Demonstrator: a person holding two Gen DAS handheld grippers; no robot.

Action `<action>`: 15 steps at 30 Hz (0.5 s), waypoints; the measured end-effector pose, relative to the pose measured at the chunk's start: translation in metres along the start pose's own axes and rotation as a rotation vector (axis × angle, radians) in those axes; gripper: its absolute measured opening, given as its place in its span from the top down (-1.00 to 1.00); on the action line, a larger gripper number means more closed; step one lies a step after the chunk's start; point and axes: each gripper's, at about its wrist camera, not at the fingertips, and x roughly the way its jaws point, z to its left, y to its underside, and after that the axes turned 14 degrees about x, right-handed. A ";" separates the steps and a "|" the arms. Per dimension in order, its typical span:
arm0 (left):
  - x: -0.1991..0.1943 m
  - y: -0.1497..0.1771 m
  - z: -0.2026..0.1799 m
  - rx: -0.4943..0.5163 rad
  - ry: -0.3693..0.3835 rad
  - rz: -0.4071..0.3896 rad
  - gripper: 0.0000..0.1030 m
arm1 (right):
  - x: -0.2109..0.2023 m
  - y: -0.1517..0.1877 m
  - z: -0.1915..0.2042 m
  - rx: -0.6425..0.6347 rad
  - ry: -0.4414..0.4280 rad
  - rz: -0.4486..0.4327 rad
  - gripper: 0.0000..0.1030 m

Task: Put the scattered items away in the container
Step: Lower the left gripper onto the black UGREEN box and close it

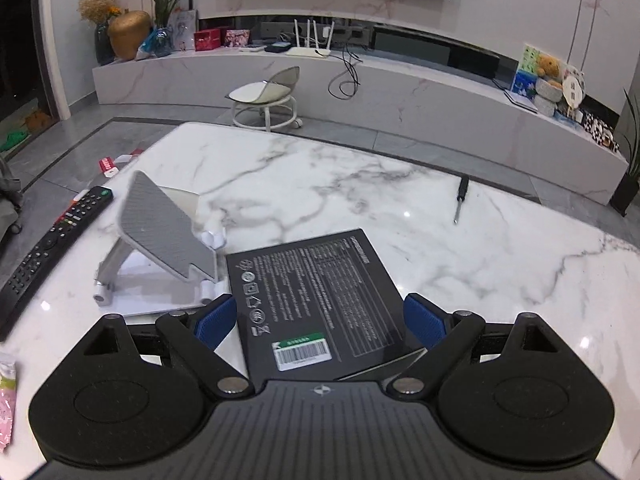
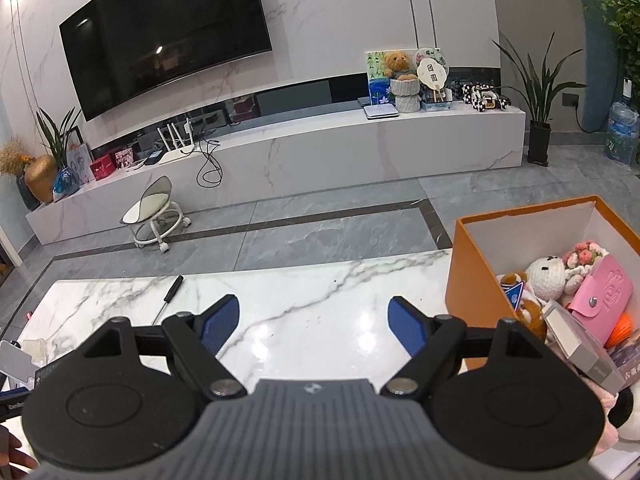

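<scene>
A flat black box (image 1: 316, 296) with white print and a barcode label lies on the marble table, between the blue pads of my left gripper (image 1: 320, 320). The jaws are wide and stand at the box's two sides; whether they touch it I cannot tell. A black screwdriver (image 1: 460, 198) lies farther right, also in the right wrist view (image 2: 170, 294). My right gripper (image 2: 314, 326) is open and empty above the table. The orange container (image 2: 480, 280) stands to its right, holding plush toys, a pink wallet (image 2: 604, 300) and a grey box.
A grey folding stand (image 1: 160, 236) sits left of the black box. A black remote (image 1: 52, 244) lies at the table's left edge. A pink packet (image 1: 8, 400) is at the near left. A white stool (image 1: 264, 96) stands on the floor beyond.
</scene>
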 end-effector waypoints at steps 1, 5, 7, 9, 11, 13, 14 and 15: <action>0.002 -0.003 0.001 0.017 0.020 0.000 -1.00 | 0.001 0.001 0.000 -0.002 -0.002 0.003 -0.62; 0.001 -0.024 0.000 0.213 0.138 -0.034 -1.00 | 0.000 0.006 0.004 -0.019 -0.016 0.016 -0.62; -0.004 -0.032 -0.002 0.354 0.207 -0.075 -1.00 | -0.001 0.008 0.006 -0.033 -0.023 0.023 -0.62; -0.004 -0.036 -0.006 0.519 0.302 -0.051 -1.00 | -0.002 0.010 0.006 -0.049 -0.026 0.029 -0.62; -0.002 -0.037 -0.010 0.694 0.364 -0.007 -1.00 | -0.002 0.012 0.005 -0.059 -0.024 0.033 -0.62; 0.001 -0.034 -0.013 0.863 0.363 0.040 -1.00 | -0.002 0.012 0.003 -0.067 -0.020 0.035 -0.62; 0.003 -0.033 -0.012 0.914 0.368 0.064 -1.00 | -0.001 0.011 0.002 -0.071 -0.017 0.036 -0.62; 0.005 -0.033 -0.010 0.960 0.374 0.089 -1.00 | 0.000 0.011 0.002 -0.072 -0.014 0.038 -0.62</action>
